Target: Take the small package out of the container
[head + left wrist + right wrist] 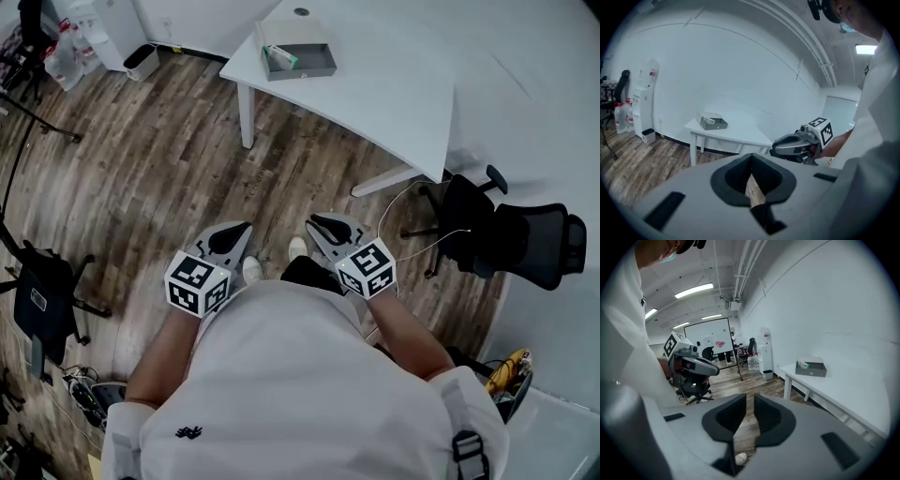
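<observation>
A grey open container (298, 61) stands on the far corner of a white table (375, 94), with a small white-and-green package (280, 56) lying inside it. The container (714, 123) and the package (708, 121) also show far off in the left gripper view, and the container (811, 368) in the right gripper view. Both grippers are held close to the person's body, over the wooden floor and well short of the table. My left gripper (246, 228) has its tips together and holds nothing. My right gripper (314, 223) shows a narrow gap between its jaws with nothing in it.
A black office chair (511, 239) stands to the right by the table's near end. Another dark chair (42, 300) is at the left. A water dispenser (647, 101) and a small bin (141, 61) stand by the far wall. Wooden floor lies between me and the table.
</observation>
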### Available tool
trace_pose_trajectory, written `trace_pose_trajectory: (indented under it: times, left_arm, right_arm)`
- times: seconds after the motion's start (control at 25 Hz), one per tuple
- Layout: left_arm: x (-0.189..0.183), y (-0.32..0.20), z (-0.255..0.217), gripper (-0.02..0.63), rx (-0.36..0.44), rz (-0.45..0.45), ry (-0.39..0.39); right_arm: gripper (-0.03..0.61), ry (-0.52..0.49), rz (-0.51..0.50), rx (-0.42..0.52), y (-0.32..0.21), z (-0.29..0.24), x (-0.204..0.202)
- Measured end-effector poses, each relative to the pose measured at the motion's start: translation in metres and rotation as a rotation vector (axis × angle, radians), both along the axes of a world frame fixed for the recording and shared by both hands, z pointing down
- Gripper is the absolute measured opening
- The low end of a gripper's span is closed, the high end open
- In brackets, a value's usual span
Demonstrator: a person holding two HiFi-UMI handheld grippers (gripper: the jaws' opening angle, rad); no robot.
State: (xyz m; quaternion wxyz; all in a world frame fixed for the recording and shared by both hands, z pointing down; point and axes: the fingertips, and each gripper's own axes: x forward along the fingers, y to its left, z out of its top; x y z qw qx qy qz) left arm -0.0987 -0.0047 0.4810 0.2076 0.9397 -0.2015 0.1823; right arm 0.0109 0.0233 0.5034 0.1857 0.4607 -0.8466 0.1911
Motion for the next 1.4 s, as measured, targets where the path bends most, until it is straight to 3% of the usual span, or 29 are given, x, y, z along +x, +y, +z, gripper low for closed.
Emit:
trace_pose_trajectory:
  times: [0.32, 0.6, 0.96, 1.4]
  left_arm:
    - [-0.018, -0.039, 0.0, 0.006, 0.022, -0.116, -0.02]
    - [-0.027, -0.093, -0.004, 0.006, 0.031, -0.258, -0.031]
    - [-0.005, -0.153, -0.017, 0.008, 0.05, -0.368, -0.056]
    - [0.01, -0.185, -0.013, 0.008, 0.004, -0.519, -0.092]
  right_arm:
    - [0.054, 0.008, -0.096, 0.014, -0.063, 0.005, -0.002]
    - [0.054, 0.015, -0.159, 0.021, -0.143, 0.014, 0.018]
    - [0.06, 0.055, -0.208, 0.054, -0.261, 0.016, 0.065]
    - [0.08, 0.103, -0.218, 0.047, -0.387, 0.049, 0.109]
